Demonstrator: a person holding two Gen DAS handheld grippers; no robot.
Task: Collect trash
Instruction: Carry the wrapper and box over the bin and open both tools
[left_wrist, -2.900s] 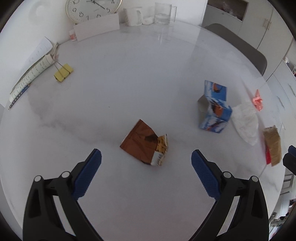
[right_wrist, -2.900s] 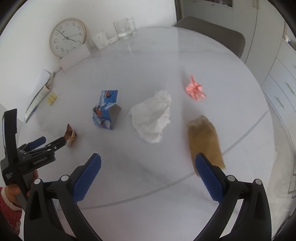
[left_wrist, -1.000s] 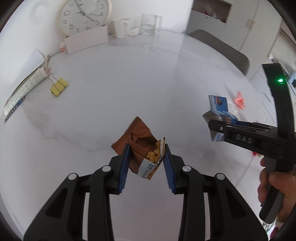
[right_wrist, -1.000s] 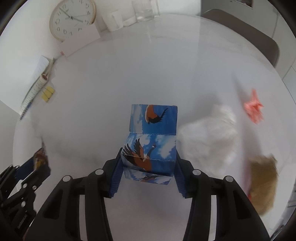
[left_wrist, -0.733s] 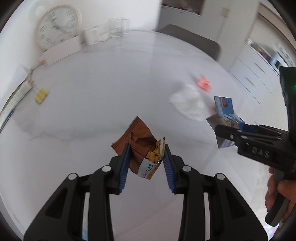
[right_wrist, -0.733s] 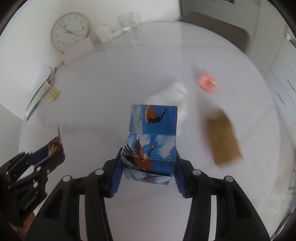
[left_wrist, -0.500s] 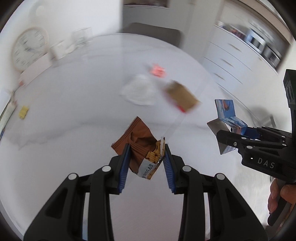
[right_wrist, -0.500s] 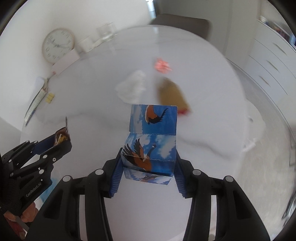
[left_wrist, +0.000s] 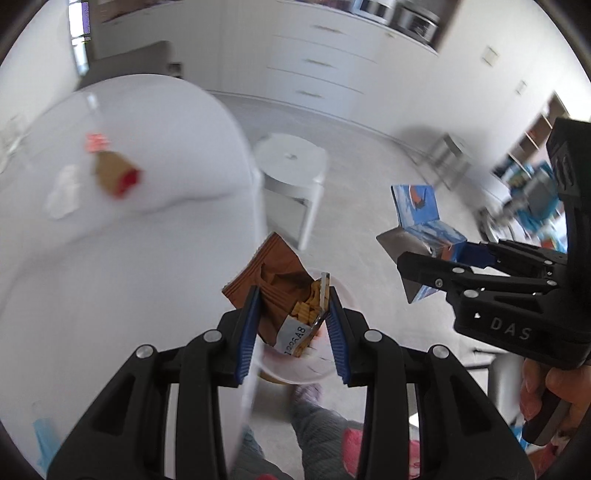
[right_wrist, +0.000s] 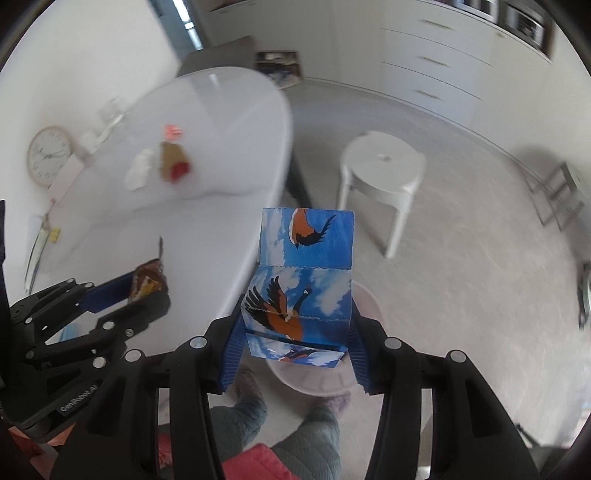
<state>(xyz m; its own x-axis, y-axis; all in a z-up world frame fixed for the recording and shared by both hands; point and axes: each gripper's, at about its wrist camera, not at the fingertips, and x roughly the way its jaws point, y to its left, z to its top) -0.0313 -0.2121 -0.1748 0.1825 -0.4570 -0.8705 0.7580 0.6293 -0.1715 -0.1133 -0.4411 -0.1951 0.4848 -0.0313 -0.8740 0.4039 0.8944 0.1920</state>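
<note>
My left gripper (left_wrist: 291, 325) is shut on a brown snack wrapper (left_wrist: 273, 273) and holds it over the table's edge, above a pale round bin (left_wrist: 295, 365) on the floor. My right gripper (right_wrist: 295, 332) is shut on a blue carton with bird pictures (right_wrist: 301, 280), held above the same bin (right_wrist: 365, 299). The right gripper and carton (left_wrist: 421, 229) also show in the left wrist view; the left gripper with the wrapper (right_wrist: 147, 282) shows in the right wrist view. A brown paper bag (left_wrist: 110, 173), white tissue (left_wrist: 61, 194) and pink wrapper (left_wrist: 94, 142) lie on the white table (left_wrist: 147, 229).
A white plastic stool (right_wrist: 380, 170) stands on the floor beyond the bin. The person's legs and slippers (right_wrist: 295, 417) are below the grippers. White drawers (right_wrist: 436, 55) line the far wall. A clock (right_wrist: 48, 155) leans at the table's far side.
Both grippers have swung away from the table top, carrying the wrapper and the carton out past the table's edge to above the bin on the floor.
</note>
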